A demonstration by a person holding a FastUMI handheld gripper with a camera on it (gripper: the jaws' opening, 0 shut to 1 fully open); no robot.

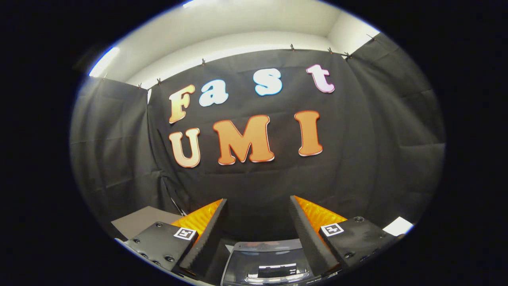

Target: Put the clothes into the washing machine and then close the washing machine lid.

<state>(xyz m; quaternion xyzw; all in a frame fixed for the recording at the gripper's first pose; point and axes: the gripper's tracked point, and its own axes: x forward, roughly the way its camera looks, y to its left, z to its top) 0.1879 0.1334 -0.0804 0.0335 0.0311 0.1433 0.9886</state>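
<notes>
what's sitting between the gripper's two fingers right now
In the gripper view the open gripper holds nothing; between its fingers show the black cloth wall and, lower, the washing machine's top.

A black cloth wall (258, 174) closes the booth, hung in panels that meet at creased seams. Small clips (292, 47) pin its top edge to a line, and the cloth sags a little between them. Side panels of the same cloth fold in at either flank of the middle panel. Above the cloth wall rises a pale room wall (238, 43), meeting a white ceiling (254, 16). A bright strip light (104, 61) glows above the cloth's left panel. Below that panel lies a grey flat surface (139, 222). At the foot of the right panel sits a small white patch (398, 226), too small to identify.
</notes>
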